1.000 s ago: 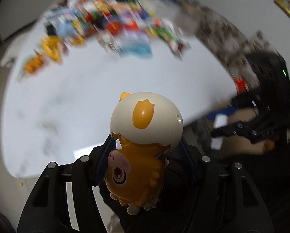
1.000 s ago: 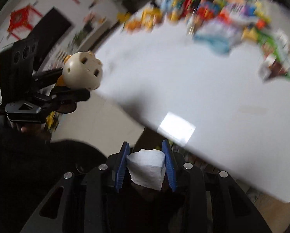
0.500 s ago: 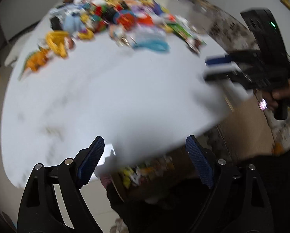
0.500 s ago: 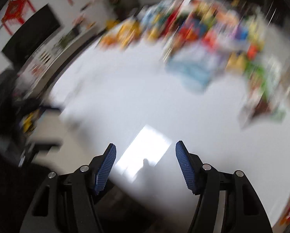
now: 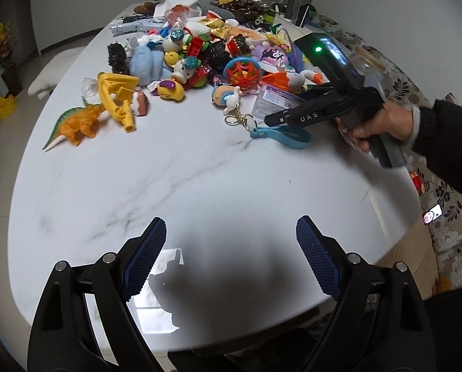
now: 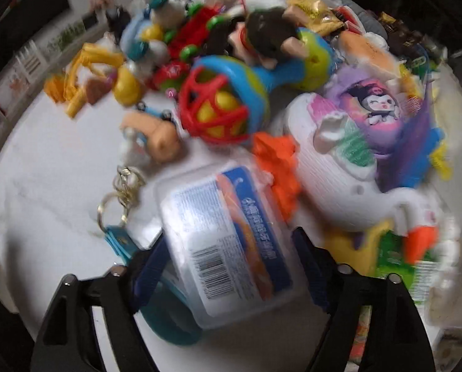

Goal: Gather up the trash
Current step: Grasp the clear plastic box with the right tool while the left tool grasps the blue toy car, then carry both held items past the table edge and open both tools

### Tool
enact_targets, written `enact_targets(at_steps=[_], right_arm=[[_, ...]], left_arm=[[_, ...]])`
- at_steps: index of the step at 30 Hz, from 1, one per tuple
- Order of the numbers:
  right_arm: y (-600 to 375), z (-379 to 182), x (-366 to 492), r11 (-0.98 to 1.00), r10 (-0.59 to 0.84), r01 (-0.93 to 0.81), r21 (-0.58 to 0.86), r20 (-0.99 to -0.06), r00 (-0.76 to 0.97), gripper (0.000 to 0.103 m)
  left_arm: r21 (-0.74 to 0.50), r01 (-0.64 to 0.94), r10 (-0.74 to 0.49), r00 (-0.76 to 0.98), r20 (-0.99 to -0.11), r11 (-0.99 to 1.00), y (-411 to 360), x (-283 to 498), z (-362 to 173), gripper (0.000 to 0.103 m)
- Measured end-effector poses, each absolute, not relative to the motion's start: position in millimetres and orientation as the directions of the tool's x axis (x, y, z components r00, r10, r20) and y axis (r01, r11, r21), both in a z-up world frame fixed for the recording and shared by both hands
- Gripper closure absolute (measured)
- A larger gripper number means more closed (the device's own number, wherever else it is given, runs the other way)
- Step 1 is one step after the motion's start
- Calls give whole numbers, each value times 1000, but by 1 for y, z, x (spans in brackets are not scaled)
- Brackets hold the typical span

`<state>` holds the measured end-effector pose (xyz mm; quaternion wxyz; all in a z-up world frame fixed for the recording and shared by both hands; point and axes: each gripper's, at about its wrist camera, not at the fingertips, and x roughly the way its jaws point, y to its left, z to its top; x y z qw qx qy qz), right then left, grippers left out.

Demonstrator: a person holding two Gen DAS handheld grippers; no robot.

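Note:
My left gripper [image 5: 231, 257] is open and empty above the near part of the white marble table [image 5: 169, 186]. My right gripper [image 6: 227, 266] is open, its fingers on either side of a clear plastic pack with a blue and orange label [image 6: 221, 235]; the view is blurred and I cannot tell if the pads touch it. In the left wrist view the right gripper [image 5: 280, 117] reaches over that pack [image 5: 274, 100] at the edge of a pile of toys and wrappers [image 5: 218, 46].
A blue strap keychain [image 5: 280, 135] lies under the right gripper. An orange dinosaur [image 5: 79, 122] and a yellow toy [image 5: 117, 96] lie left of the pile. A red and blue rattle [image 6: 221, 108] and a white unicorn toy [image 6: 339, 179] sit behind the pack. A cardboard box [image 5: 410, 254] stands off the table's right edge.
Both grippers have let go of what they held, the yellow toy figure and the white tissue, and opened. Both moved back over the table; the right one went forward to the plastic pack.

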<state>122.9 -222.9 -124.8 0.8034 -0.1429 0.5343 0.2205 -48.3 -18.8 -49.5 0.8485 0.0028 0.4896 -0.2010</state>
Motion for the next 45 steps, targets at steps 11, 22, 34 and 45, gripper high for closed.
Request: enact_targets(at_steps=[11,22,34,45], right_arm=[[-316,-53,26,946,293,-266,186,-845,448,37],[-337,-56,-17,957,291,-151,248,-835,468,38],[-294,-20,-88,884,451,-317,343,-807,382,38],[-267,-52,-180,776,539,-436,456,-838,84,38]], left_arm=[[-110,264,-233,498,-835,958,-85,66,-76,19],[-136,216,-225,469,-854,967,-111,126,-101,57],[-221,458,-428,417,-802,861,-65,-45,-12,57],[-270,636,-502,215,-838,723,-60,-167,-2,57]])
